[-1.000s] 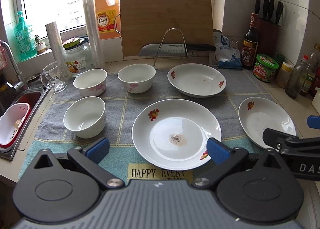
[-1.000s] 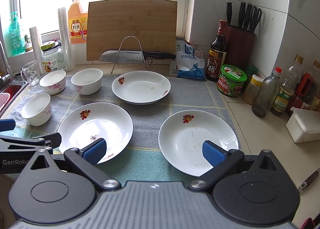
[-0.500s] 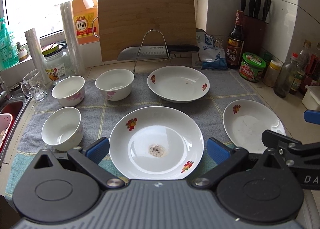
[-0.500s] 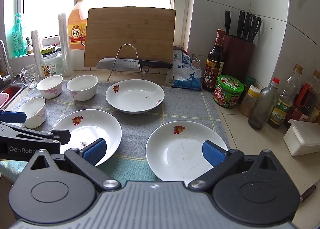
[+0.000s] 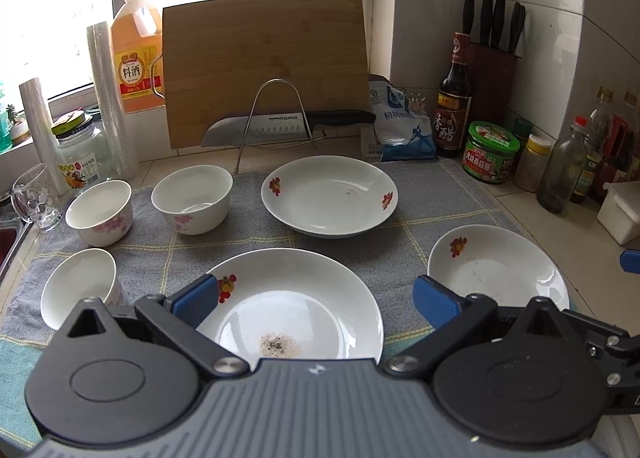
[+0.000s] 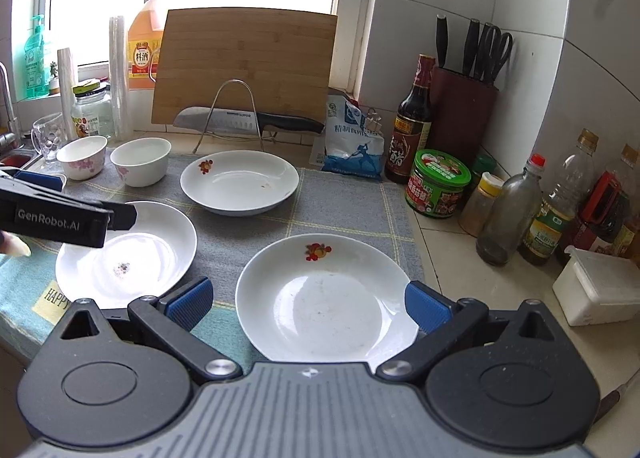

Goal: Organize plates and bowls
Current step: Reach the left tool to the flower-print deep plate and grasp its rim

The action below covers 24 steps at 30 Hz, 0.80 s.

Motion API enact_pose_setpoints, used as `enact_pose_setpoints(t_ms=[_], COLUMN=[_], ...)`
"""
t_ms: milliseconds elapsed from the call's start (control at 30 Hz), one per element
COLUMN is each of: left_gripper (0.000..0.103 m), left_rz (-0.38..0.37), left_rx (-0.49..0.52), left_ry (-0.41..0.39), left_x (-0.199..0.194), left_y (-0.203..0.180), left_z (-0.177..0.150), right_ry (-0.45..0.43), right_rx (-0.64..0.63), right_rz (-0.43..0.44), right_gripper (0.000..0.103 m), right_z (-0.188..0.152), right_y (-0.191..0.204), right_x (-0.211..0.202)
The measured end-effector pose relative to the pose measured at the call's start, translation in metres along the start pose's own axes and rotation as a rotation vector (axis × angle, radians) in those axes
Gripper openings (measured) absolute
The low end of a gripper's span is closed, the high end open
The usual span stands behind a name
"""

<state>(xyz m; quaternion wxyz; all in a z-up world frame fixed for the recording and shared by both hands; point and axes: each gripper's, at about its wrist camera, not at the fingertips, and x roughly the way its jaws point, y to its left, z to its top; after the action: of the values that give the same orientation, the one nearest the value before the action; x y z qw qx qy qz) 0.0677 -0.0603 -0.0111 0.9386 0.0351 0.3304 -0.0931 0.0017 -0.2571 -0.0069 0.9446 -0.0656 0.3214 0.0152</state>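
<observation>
Three white flowered plates lie on a grey mat: a near left plate (image 5: 296,298) with a dark speck stain, a far plate (image 5: 330,195), and a near right plate (image 6: 324,298). Three white bowls stand at the left: a near bowl (image 5: 78,286), a far left bowl (image 5: 99,211) and a middle bowl (image 5: 192,197). My left gripper (image 5: 316,298) hangs open over the stained plate, holding nothing. My right gripper (image 6: 308,304) hangs open over the near right plate, empty too. The left gripper's arm (image 6: 60,213) shows in the right wrist view above the stained plate (image 6: 132,254).
A bamboo cutting board (image 5: 264,65) and a knife (image 5: 280,123) on a wire rack stand at the back. Bottles, jars and a knife block (image 6: 464,113) crowd the right corner. A glass mug (image 5: 36,197), jar and sink edge sit at the left. A white box (image 6: 596,286) lies far right.
Both grippers have moved forward and lower toward the plates; the stained plate and the right plate now sit closer beneath their open fingers. No dish has moved.
</observation>
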Motion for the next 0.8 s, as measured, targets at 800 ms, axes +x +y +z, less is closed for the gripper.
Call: enact_pose_setpoints(t_ms=[800], left_gripper=[0.102], left_rz=[-0.207], left_rx=[0.17], left_ry=[0.086], left_x=[0.073], left_y=[-0.083], left_z=[0.028], right_ry=[0.181], right_rx=[0.001], right_rz=[0.109], right_gripper=[0.103], right_z=[-0.075], right_y=[-0.059], right_x=[0.084])
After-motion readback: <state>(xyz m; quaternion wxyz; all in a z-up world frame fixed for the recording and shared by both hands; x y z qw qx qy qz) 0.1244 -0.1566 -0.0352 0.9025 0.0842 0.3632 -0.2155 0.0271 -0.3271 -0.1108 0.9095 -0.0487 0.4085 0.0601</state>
